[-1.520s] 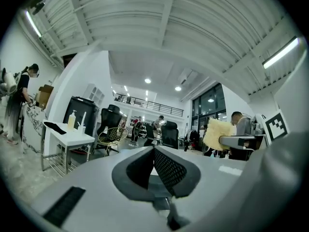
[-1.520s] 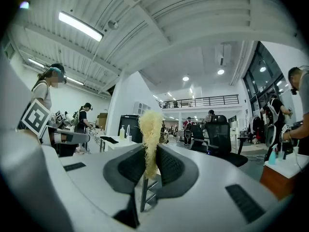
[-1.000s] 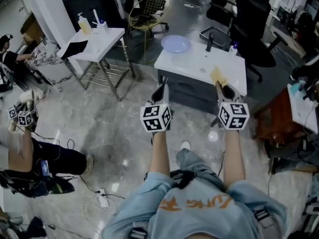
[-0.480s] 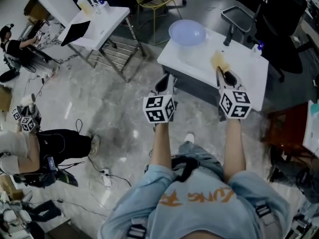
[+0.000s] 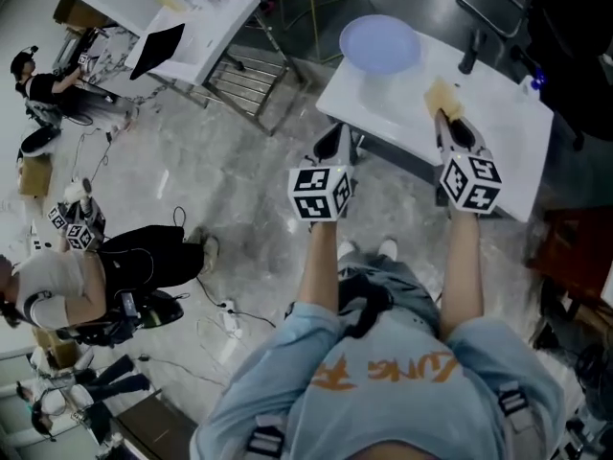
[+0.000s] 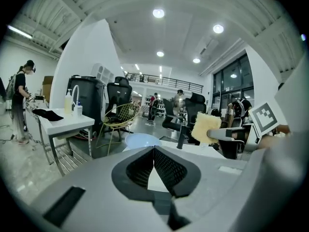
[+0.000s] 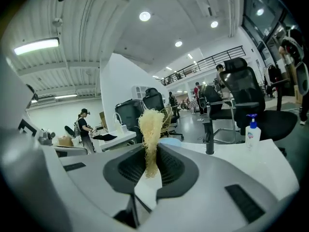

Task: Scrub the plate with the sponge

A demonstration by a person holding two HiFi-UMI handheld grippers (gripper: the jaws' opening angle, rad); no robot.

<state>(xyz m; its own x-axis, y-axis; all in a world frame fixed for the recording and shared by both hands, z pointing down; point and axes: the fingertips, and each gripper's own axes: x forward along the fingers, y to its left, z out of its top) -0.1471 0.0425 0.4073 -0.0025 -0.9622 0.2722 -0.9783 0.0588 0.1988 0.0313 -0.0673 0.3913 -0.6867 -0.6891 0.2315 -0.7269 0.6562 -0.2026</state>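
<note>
Head view: the plate (image 5: 380,43) sits on the table (image 5: 512,132), ahead-left of the sponge (image 5: 442,97) pinched in my right gripper (image 5: 450,123); my left gripper (image 5: 330,144), closed on nothing, is farther off.

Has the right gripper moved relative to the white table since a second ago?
Yes. The right gripper, shut on the sponge, has advanced farther over the white table, toward the plate.

One plate (image 5: 380,43), one sponge (image 5: 442,95)
</note>
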